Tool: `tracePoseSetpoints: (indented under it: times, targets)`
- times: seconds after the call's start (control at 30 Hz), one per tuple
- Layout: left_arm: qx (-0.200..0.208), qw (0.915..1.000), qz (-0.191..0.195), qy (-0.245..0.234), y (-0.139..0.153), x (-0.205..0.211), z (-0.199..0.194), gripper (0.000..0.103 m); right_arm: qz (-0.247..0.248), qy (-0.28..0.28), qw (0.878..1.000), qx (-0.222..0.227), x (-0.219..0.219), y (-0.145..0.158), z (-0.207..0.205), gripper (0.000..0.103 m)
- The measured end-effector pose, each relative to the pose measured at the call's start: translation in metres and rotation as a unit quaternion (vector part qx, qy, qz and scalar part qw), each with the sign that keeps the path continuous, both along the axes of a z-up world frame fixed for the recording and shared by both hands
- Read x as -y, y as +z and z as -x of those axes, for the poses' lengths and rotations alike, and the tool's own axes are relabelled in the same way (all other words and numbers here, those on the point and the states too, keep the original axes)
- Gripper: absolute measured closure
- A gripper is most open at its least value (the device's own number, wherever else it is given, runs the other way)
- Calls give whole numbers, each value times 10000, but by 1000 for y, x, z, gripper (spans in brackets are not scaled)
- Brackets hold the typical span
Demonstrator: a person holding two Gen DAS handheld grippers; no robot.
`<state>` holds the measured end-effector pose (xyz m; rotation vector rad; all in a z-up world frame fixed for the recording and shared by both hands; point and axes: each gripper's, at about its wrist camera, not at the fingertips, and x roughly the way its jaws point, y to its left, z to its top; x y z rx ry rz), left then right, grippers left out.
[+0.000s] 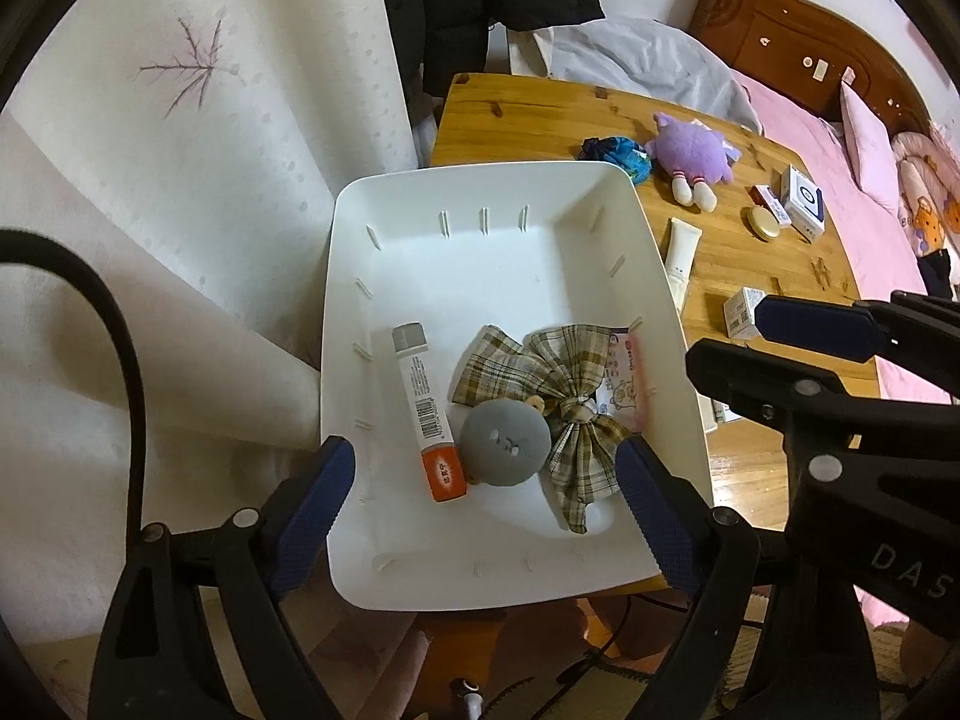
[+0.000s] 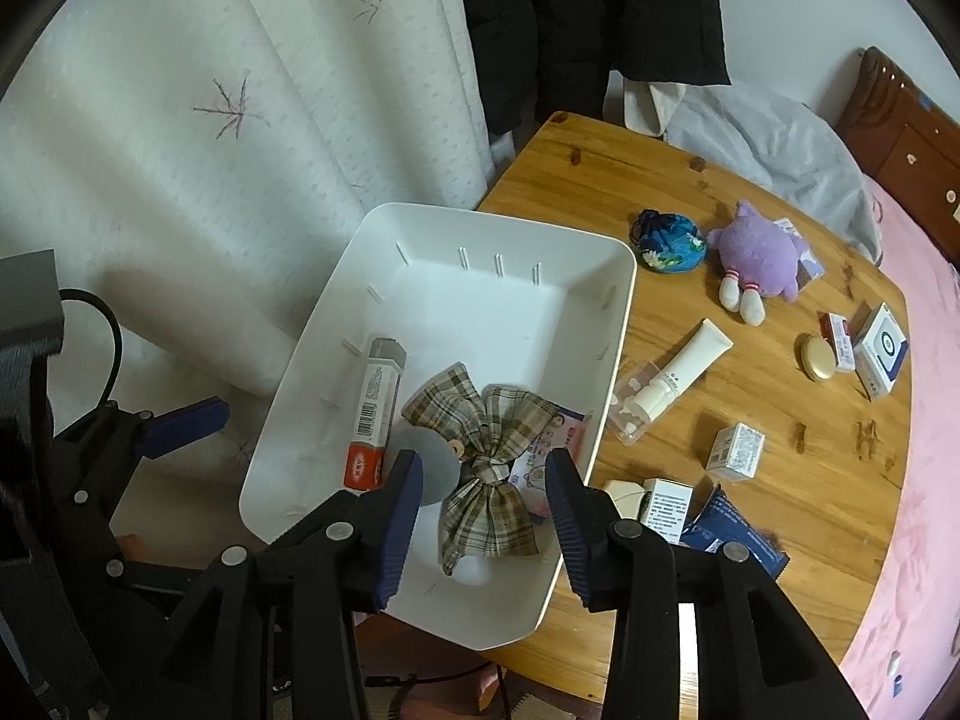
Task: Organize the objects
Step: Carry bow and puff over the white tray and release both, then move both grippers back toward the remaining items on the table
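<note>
1. Round-edged knotty pine wooden table [image 2: 750,396] is standing by a white curtain w/ pinkish twig print [image 2: 198,138]; black padded coat [image 2: 600,18] is hanging at the far wall; a bed w/ pink sheet [image 1: 798,120] & carved dark-brown headboard [image 1: 798,30] is running along the table's right side; grey-white rumpled cloth [image 2: 774,144] is lying at the table's far edge.
2. White rectangular plastic bin [image 1: 384,564] is sitting on the table's left end, its near-left corner overhanging the edge.
3. In the bin's near half: a long white box w/ orange end & barcode [image 1: 426,408], a grey round felt-like disc [image 1: 504,441], a beige-brown plaid fabric bow [image 1: 558,396], a pink cartoon-print packet [image 1: 627,378] partly under the bow; all are lying close together.
4. Left gripper [image 1: 480,492] is hovering over the bin's near end, jaws spread wide, holding nothing; disc & bow are lying below, between the fingers.
5. Right gripper [image 2: 486,510] is hovering over the bow, jaws parted, pads not pressing on it.
6. Loose on the table right of the bin: blue drawstring pouch [image 2: 669,243], purple plush toy [image 2: 762,258], white squeeze tube [image 2: 696,360], clear small bottle [image 2: 639,405], gold round tin [image 2: 816,357], several small white cartons [image 2: 735,450], dark-blue foil packet [image 2: 732,531].
</note>
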<state>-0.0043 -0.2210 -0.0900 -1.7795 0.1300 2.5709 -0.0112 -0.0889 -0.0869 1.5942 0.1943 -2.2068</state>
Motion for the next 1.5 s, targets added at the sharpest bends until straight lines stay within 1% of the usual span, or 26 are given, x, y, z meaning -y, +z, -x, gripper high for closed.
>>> tracePoseSetpoints:
  times: [0.23,0.5,0.73,0.93,1.03,1.07,1.17,1.37,1.5]
  targets:
    - [-28,10000,-8,37,3,-5,-1,12,28,-41,10000,-58,-8,4,-2,59]
    - [-93,9999,-24,110,8,-10,-1,12,79,-138,9994,-305,-22,15,-5,59]
    - [-190,9997,-86,108,19,-20,6,12,180,-339,9983,-434,-44,21,-3,59]
    - [-336,9994,10,-113,28,-45,19,12,221,-671,9949,-722,-80,33,2,59]
    - [-402,9989,46,-244,33,-60,30,12,260,-875,9914,-939,-103,41,5,59]
    - [-424,9987,61,-283,35,-64,34,12,239,-969,9894,-1050,-114,45,6,58]
    - [-521,9978,85,-411,41,-82,45,12,195,-1178,9851,-1235,-137,51,8,51]
    - [-672,9955,61,-669,53,-121,65,13,185,-1510,9772,-1478,-183,56,13,50]
    - [-720,9934,69,-892,55,-149,77,12,163,-1583,9749,-1558,-205,52,16,44]
